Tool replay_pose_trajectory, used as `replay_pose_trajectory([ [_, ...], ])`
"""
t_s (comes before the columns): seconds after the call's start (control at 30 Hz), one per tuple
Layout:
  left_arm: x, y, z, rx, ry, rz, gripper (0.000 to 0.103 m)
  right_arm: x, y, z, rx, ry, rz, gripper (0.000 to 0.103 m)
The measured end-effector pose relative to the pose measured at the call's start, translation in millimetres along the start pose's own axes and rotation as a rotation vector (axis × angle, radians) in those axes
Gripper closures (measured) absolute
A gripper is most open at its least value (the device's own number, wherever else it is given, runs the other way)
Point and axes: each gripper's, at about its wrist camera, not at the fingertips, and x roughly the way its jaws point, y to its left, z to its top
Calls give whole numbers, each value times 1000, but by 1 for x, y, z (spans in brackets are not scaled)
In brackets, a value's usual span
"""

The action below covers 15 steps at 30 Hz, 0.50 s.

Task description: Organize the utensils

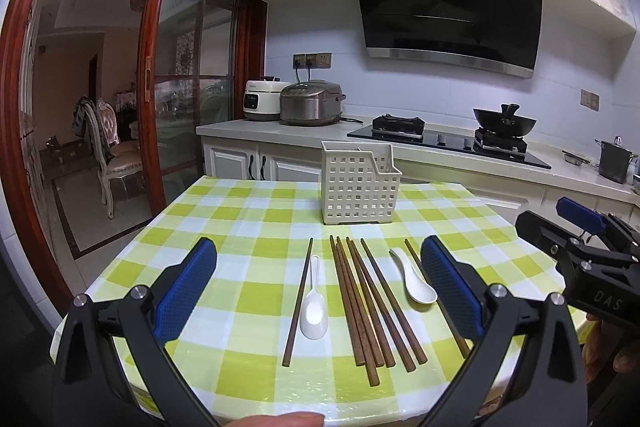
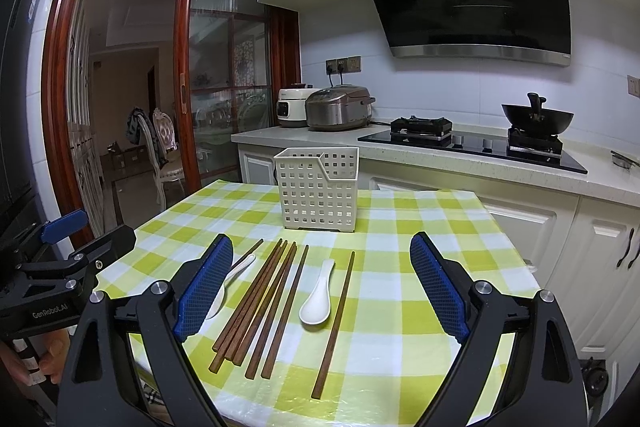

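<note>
Both of my claws hang above the near edge of the desk (image 1: pixel 248 211), the left claw (image 1: pixel 320 287) with its blue pads spread wide apart and holding nothing, the right claw (image 2: pixel 322 283) likewise spread and empty. The white slotted basket (image 1: pixel 360 183) stands upright toward the far side of the checked cloth, and I take it as my landmark: everything to be sorted lies flat on the cloth on the near side of it. A bundle of brown chopsticks (image 1: pixel 368 303) lies almost straight in front of the basket, touching one another, with one lone chopstick (image 1: pixel 298 301) to the left of the bundle and another (image 2: pixel 334 323) to the right. Two white spoons lie bowl toward me, one spoon (image 1: pixel 314 311) just beside the left lone stick, the other spoon (image 1: pixel 416 283) between the bundle and the right stick. I judge the chopsticks light, stiff and thin, likely to roll or scissor apart, so I would pinch them near the middle, across their length. The spoons look like glazed ceramic, slick and chippable; I would take each by its handle, close to the bowl, and set it down gently.
</note>
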Motion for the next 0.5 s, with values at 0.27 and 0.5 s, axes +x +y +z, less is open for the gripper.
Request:
replay_pose_trajectory([
  [0.27,1,0,-1,0,2,-2,4,3,0,-4,5,7,2,18],
  [0.5,2,4,-3,-11,6,-12,4,5,-1,-5,8,12,3,18],
])
